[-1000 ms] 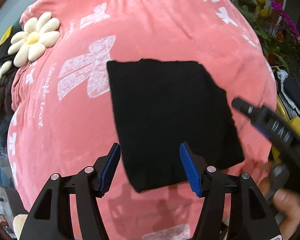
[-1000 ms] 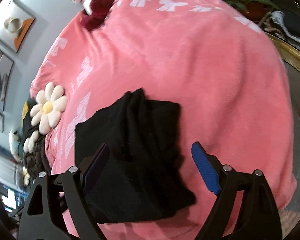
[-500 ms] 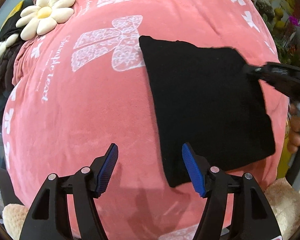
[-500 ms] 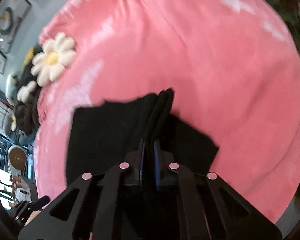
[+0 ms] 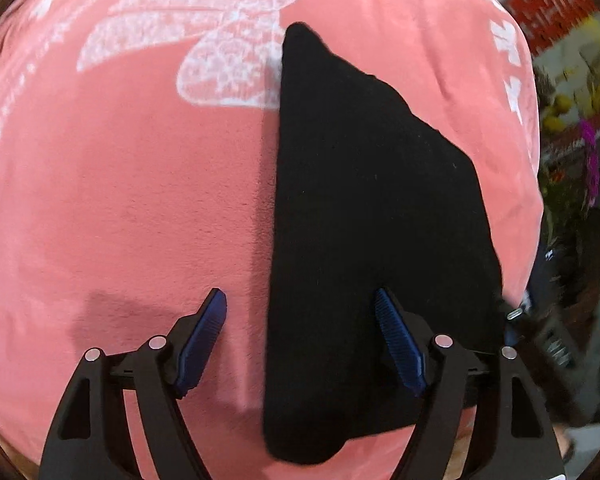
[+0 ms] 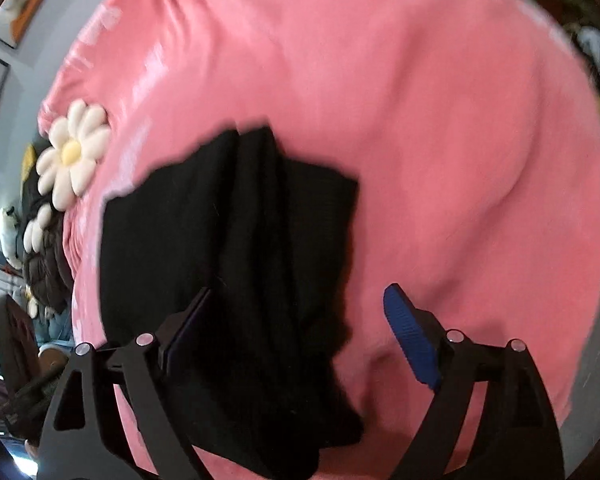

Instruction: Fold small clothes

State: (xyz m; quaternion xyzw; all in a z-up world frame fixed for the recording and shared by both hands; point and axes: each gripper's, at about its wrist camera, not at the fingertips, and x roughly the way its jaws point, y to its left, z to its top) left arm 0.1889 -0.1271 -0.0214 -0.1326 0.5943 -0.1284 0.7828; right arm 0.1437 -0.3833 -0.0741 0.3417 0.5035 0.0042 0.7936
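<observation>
A black folded garment (image 5: 364,216) lies on a pink blanket (image 5: 132,200) with white bow prints. My left gripper (image 5: 300,332) is open and hovers low over the garment's left edge, its right blue pad (image 5: 398,344) above the cloth. In the right wrist view the same garment (image 6: 236,248) shows bunched folds down its middle. My right gripper (image 6: 300,328) is open above the garment's near part, holding nothing.
A white daisy cushion (image 6: 72,152) and dark brown cushions (image 6: 48,264) lie at the blanket's left edge. Flowers and shelves (image 5: 572,160) stand beyond the blanket's right side. The blanket falls away at its right edge (image 6: 580,240).
My right gripper was shut on a fold of the garment half a second ago and has opened and let it go. My left gripper moved closer and to the right, over the garment's left edge.
</observation>
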